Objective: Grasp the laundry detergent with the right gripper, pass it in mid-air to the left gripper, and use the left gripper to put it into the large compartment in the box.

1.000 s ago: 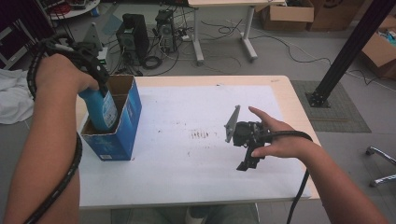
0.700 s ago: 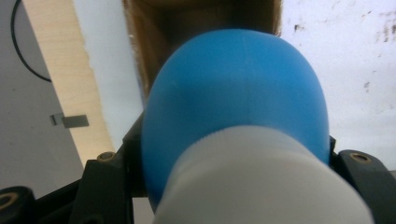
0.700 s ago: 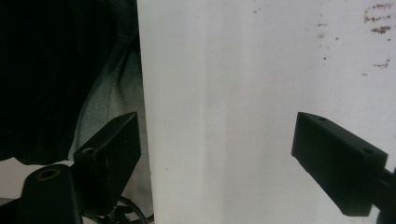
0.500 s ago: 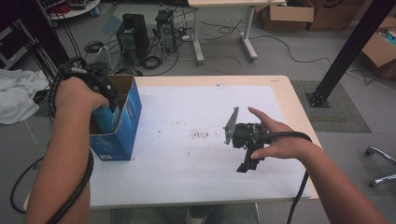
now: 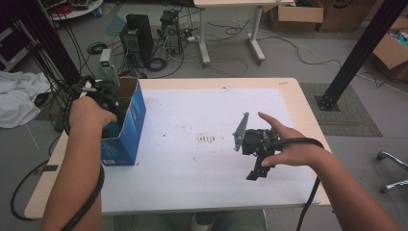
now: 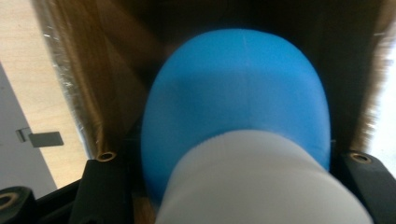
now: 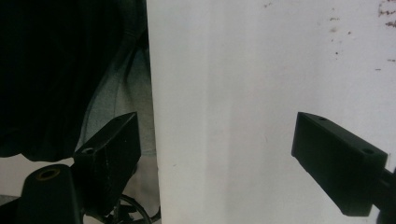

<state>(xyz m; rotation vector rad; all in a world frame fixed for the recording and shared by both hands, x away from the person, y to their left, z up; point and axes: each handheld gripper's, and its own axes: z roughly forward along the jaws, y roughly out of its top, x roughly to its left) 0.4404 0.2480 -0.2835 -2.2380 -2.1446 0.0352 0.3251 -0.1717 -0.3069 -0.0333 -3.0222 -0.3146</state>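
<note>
left gripper view: the left gripper [image 6: 233, 186] has its two black jaws pressed against the sides of a blue and white bottle [image 6: 238, 107], at its tightest setting, so the bottle is firmly held. the white part of the bottle lies nearest the camera and the blue rounded end points away, ahead of the jaws. brown cardboard walls of the box [image 6: 93, 70] stand close on both sides of the jaws and beyond the bottle, placing the bottle inside the box.

high view: the left hand [image 5: 89, 113] and its gripper sit over the open top of the blue box [image 5: 127, 130], which stands near the table's left edge, reaching down into it. the bottle itself is hidden there by the hand and the box wall.

right gripper view: the right gripper [image 7: 215, 144] has its jaws standing well apart with nothing between them. below and ahead of them lies the white sheet [image 7: 261, 93] covering the table.

high view: the right hand [image 5: 288, 149] holds its gripper just above the white sheet, well apart from the box, on the far side of the sheet from it.
</note>
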